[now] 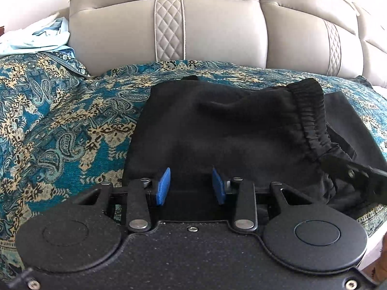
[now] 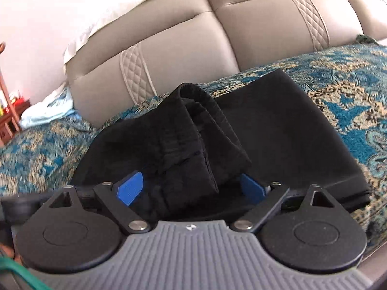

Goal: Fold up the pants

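Black pants [image 1: 217,130] lie partly folded on a teal and gold patterned bedspread [image 1: 60,125]. Their elastic waistband [image 1: 312,118] stands bunched up on the right. My left gripper [image 1: 191,186] hovers over the near edge of the pants, its blue pads [image 1: 163,186] a little apart with nothing pinched between them. In the right wrist view, a thick fold of the pants [image 2: 193,145] with the waistband [image 2: 200,99] humps up and runs down between the wide-spread pads [image 2: 130,188] of my right gripper [image 2: 191,188]. The pads do not visibly squeeze it. A flat layer of the pants [image 2: 285,130] lies to the right.
A beige padded headboard [image 1: 212,29] rises just behind the bedspread. Light blue and white cloth [image 1: 41,38] is heaped at the far left. A wooden stand [image 2: 9,111] is at the left edge of the right wrist view. Part of the right gripper [image 1: 358,174] shows beside the waistband.
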Available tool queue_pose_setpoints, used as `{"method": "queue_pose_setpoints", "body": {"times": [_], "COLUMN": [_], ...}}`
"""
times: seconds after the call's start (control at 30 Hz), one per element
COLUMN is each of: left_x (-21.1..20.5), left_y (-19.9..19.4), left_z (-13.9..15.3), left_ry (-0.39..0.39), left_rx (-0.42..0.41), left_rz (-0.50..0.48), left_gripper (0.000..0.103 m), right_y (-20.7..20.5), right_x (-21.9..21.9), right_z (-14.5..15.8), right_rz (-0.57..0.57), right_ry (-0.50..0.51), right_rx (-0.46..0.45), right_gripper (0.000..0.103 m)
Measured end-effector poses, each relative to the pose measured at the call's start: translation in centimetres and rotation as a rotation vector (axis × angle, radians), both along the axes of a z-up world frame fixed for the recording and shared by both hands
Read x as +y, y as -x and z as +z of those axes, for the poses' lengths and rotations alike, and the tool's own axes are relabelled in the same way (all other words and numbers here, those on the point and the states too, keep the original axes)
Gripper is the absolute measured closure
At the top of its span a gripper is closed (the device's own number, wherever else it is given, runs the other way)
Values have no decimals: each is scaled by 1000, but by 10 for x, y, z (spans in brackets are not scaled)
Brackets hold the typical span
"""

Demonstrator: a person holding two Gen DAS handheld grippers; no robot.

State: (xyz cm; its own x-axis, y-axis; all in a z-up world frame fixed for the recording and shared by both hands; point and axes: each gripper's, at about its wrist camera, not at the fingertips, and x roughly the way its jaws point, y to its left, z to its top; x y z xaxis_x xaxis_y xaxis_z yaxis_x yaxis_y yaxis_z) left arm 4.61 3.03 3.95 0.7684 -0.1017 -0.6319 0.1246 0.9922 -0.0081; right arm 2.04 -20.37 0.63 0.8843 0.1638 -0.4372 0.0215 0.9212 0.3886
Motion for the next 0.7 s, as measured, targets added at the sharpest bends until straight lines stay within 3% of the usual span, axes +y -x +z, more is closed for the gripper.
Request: {"method": "queue_pose_setpoints", "body": {"times": [0.2, 0.37, 0.43, 0.63, 0.7], "left_x": [3, 3, 2, -6, -8], "left_y": [2, 2, 3, -1, -5], "left_z": [-1, -2, -2, 5, 14], "left_ry": [29, 24, 22, -21, -29], "left_rx": [0, -8, -7, 40, 48], "left_rz": [-5, -11, -13, -82, -116], "left_gripper": [66, 66, 65, 63, 64], "right_y": [-10, -13, -14, -24, -27], "right_x": [8, 23, 27, 16, 16], "right_z": [0, 1, 1, 2, 3], "right_rz": [-47, -35, -29, -37, -36], "right_ry": [25, 124, 149, 116, 135], "right_rx": [-17, -26, -34, -33, -35], "right_gripper": [16, 38, 41, 50, 62]}}
